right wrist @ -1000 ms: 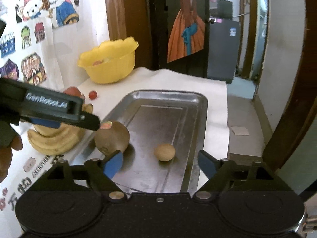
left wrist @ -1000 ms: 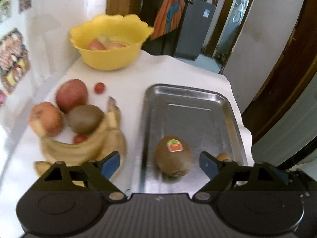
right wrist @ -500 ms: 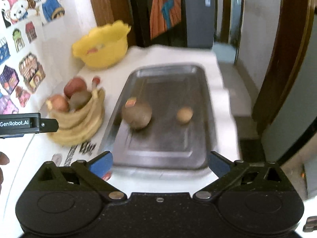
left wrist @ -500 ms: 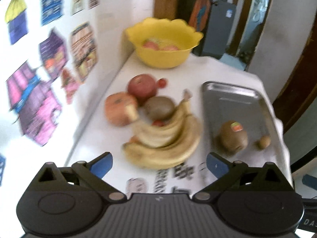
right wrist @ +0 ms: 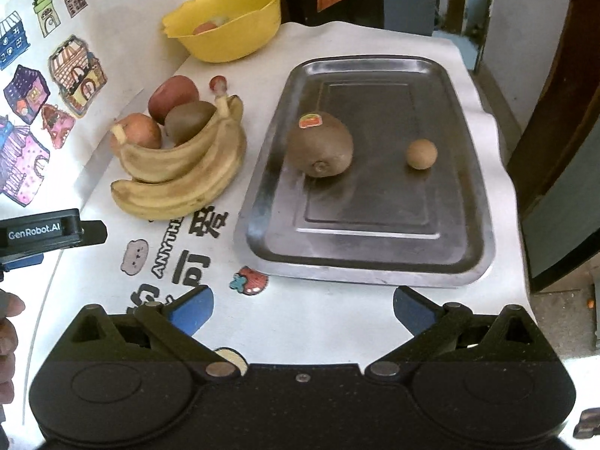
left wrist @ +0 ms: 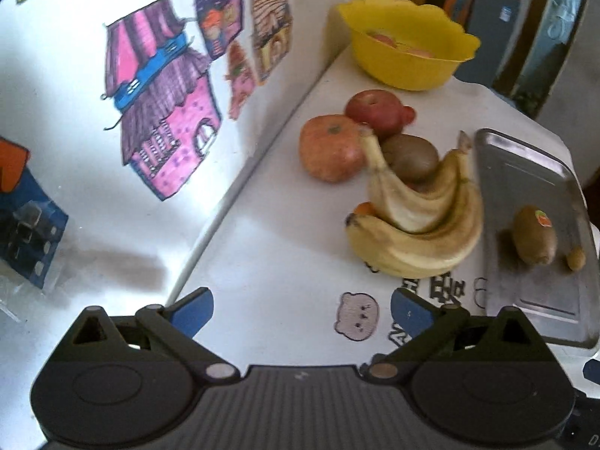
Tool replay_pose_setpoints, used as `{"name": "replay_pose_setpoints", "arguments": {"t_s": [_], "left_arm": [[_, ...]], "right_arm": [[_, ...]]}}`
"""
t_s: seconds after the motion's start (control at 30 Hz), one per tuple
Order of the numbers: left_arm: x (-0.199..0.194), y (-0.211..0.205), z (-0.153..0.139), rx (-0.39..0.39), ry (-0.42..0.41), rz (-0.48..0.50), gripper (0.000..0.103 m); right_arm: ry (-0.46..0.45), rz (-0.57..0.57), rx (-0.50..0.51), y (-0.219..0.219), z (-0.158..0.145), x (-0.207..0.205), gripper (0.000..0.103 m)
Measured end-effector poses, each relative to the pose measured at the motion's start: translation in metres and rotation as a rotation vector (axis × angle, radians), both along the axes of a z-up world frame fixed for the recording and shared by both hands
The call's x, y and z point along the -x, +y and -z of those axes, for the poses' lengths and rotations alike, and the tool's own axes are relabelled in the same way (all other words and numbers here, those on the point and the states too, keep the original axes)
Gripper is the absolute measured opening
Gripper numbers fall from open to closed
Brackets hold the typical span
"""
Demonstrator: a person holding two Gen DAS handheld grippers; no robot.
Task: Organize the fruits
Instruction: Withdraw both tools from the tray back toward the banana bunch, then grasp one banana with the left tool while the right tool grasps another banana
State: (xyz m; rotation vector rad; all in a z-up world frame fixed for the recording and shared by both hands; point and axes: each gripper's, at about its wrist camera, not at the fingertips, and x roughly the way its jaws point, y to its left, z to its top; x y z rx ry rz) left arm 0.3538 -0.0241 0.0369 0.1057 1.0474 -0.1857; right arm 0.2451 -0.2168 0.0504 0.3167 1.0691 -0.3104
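Observation:
A metal tray (right wrist: pixel 468 202) (left wrist: pixel 498 157) holds a stickered kiwi (right wrist: pixel 320 146) (left wrist: pixel 534 240) and a small round brown fruit (right wrist: pixel 422 154) (left wrist: pixel 575 258). Left of the tray lie bananas (right wrist: pixel 180 172) (left wrist: pixel 416 232), two apples (right wrist: pixel 172 93) (left wrist: pixel 326 150), a second kiwi (right wrist: pixel 189 118) (left wrist: pixel 410 157) and a small red fruit (right wrist: pixel 217 83). My right gripper (right wrist: pixel 303 309) stands open over the table's near edge, short of the tray. My left gripper (left wrist: pixel 302 309) is open and empty over bare tablecloth near the wall; its body (right wrist: pixel 52 230) shows in the right wrist view.
A yellow bowl (right wrist: pixel 228 18) (left wrist: pixel 408 48) with fruit stands at the far end of the table. A wall with paper drawings (left wrist: pixel 161 112) runs along the left. The table drops off at right toward a door and floor (right wrist: pixel 555 300). A person's hand (right wrist: pixel 7 330) shows at lower left.
Both grippers have pulled back from the tray and opened wider. The left one has swung left toward the wall, leaving the stickered kiwi on the tray.

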Motion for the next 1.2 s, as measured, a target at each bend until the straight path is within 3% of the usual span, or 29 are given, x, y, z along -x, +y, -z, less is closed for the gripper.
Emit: {"name": "replay_pose_setpoints", "arguments": {"t_s": [0.3,0.5,0.73,0.93,1.13,1.2], "left_arm": [[-0.01,-0.003,-0.002,0.009,-0.005,-0.018,0.102],[-0.024,-0.014,-0.008,0.036,-0.027,-0.017,0.102],[-0.039,-0.034,-0.013,0.086,-0.062,0.04,0.102],[-0.057,-0.047,-0.009,0.124,-0.062,0.062,0.102],[-0.072,-0.052,-0.002,0.139,-0.06,0.058,0.1],[-0.076,-0.053,0.001,0.138,-0.048,0.059,0.095]], "right_arm": [[-0.019,-0.04,-0.022,0.002,0.0,-0.017,0.102],[-0.082,-0.073,-0.021,-0.001,0.001,-0.028,0.102],[-0.204,-0.237,0.116,0.005,-0.002,-0.041,0.102],[-0.272,-0.358,0.19,0.002,0.001,-0.065,0.094],[-0.261,-0.424,0.19,-0.001,0.015,-0.093,0.085],[-0.252,-0.449,0.191,-0.001,0.018,-0.102,0.08]]}}
